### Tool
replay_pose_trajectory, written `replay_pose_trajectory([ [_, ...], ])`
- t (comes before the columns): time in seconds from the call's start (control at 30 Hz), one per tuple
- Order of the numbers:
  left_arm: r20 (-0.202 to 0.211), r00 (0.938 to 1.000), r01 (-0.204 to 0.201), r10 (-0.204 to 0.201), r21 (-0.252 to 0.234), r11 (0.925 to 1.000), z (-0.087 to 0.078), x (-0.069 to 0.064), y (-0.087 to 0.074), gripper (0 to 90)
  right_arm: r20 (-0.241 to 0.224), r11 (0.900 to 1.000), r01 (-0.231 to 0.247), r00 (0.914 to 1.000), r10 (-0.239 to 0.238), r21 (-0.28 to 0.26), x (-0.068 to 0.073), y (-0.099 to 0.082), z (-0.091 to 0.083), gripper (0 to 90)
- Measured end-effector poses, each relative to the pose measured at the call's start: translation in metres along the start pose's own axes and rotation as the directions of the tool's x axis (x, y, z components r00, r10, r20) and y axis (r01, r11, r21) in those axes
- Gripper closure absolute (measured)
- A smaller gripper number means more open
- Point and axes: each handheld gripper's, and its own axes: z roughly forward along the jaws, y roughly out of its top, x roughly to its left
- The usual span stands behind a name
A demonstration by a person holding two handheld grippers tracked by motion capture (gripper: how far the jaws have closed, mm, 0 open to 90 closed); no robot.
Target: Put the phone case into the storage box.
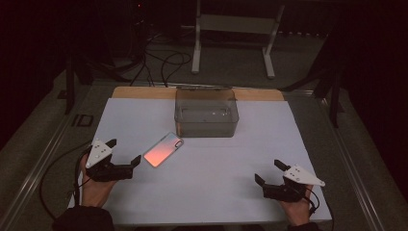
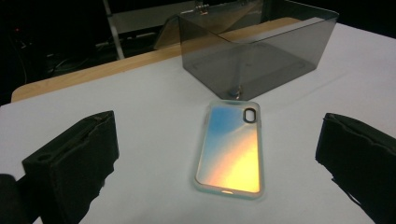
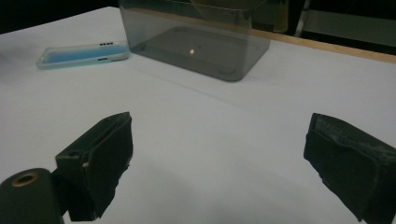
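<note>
Setting, high view: dark room around a bench (image 1: 288, 144) covered by a white sheet, with a wooden edge showing at the far side; a pale metal stand and cables are seen on the floor beyond.
Phone case, high view: an iridescent phone case (image 1: 163, 149) lies flat on the sheet, just in front of the near left corner of a smoky clear plastic box (image 1: 207, 115), apart from it.
Left gripper, high view: the left gripper (image 1: 126, 153) is held just left of the case, its jaws spread wide and gripping nothing.
Right gripper, high view: the right gripper (image 1: 269, 172) is held well apart from the case at the near right, jaws wide and bare.
Left gripper view: the case (image 2: 232, 149) is seen between the two black jaws, a little ahead of them, camera cut-out end toward the box (image 2: 261, 51).
Right gripper view: the case (image 3: 84, 54) lies far off to the left beside the box (image 3: 196, 37); bare sheet lies between the jaws.
Step judged: the case is to be picked up by the left gripper, probably for the box.
Advice: the jaws should be lowered to the sheet and closed across the long edges, since a flat, thin, springy shell is easily slid or pinched askew.
</note>
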Motion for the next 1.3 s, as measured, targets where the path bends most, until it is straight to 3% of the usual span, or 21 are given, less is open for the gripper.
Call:
replay_pose_trajectory([
  [0.67, 0.006, 0.9997, -0.024, 0.023, 0.068, 0.9974, 0.027, 0.011, 0.011, 0.3, 0.001, 1.0000, 0.000, 1.0000, 0.000, 0.008, 0.000, 0.000, 0.000, 8.4],
  [1.3, 0.009, 0.9986, -0.053, 0.052, 0.144, 0.9882, 0.041, 0.021, 0.024, 0.3, 0.000, 1.0000, -0.001, 1.0000, 0.001, 0.010, 0.000, 0.000, 0.000, 8.4],
])
